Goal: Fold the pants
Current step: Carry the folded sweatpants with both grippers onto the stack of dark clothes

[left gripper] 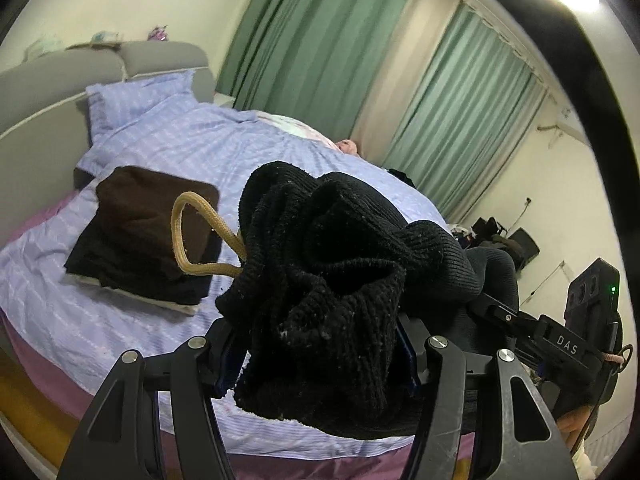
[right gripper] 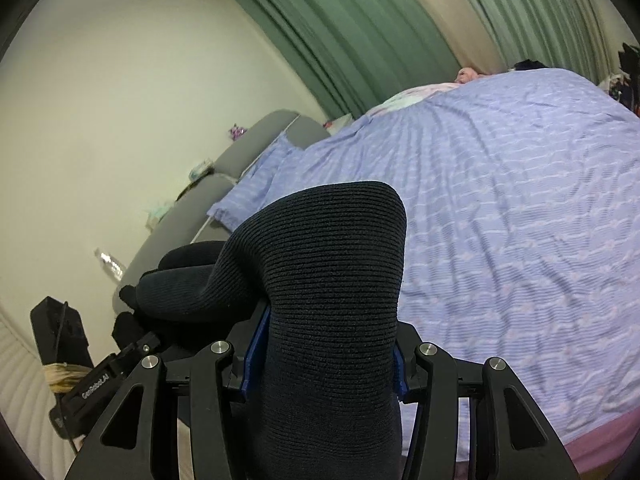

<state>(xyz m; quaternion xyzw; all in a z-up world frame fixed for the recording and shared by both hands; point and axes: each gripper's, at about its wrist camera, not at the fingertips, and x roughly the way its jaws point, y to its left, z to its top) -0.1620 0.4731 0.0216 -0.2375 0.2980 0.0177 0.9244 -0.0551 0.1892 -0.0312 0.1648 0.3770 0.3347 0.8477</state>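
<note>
The black knitted pants (left gripper: 320, 264) are held up above the bed between both grippers. My left gripper (left gripper: 320, 356) is shut on the bunched waistband, and a tan drawstring (left gripper: 188, 236) loops out to the left of it. My right gripper (right gripper: 324, 356) is shut on a ribbed fold of the same pants (right gripper: 328, 264), which drapes over the blue pads. The right gripper also shows at the right edge of the left wrist view (left gripper: 532, 324), and the left gripper at the lower left of the right wrist view (right gripper: 120, 364).
A bed with a lilac striped cover (right gripper: 520, 220) lies below. A stack of folded dark clothes (left gripper: 144, 236) sits on its left side. A grey headboard (left gripper: 48, 92), a pillow (left gripper: 132, 100) and green curtains (left gripper: 320, 40) are behind.
</note>
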